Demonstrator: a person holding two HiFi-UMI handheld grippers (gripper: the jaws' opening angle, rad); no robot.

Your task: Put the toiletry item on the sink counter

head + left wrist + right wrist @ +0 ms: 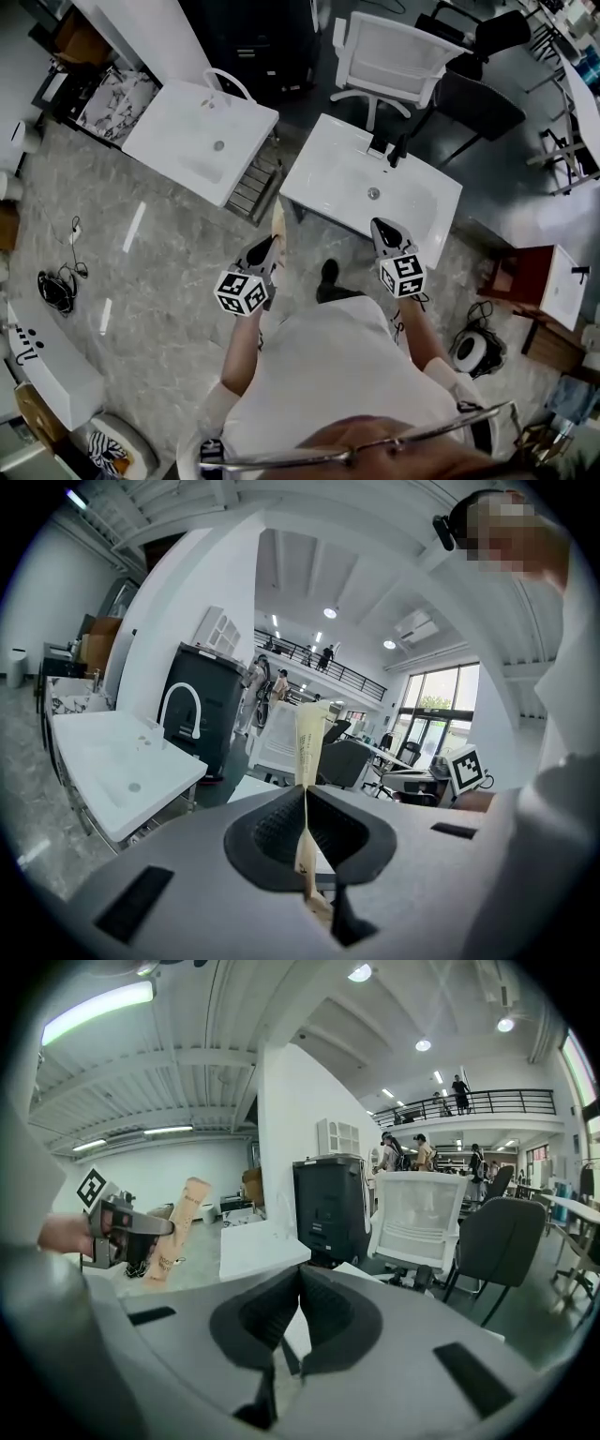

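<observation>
The toiletry item is a flat beige tube (307, 747). My left gripper (305, 803) is shut on its lower part, and the tube stands upright above the jaws. In the head view the left gripper (272, 248) carries the tube (278, 223) just short of the near edge of a white sink counter (323, 187) with a black faucet (396, 150). My right gripper (381, 226) hangs over that counter's front edge. Its jaws (300, 1283) meet with nothing between them. The right gripper view shows the left gripper (127, 1227) and the tube (178, 1232) at the left.
A second white sink counter (187, 141) with a white faucet (230, 82) stands to the left. Behind the near counter are a white office chair (394, 56) and a black chair (478, 103). A red-brown cabinet (525, 277) is at the right, cables (58, 286) on the floor at the left.
</observation>
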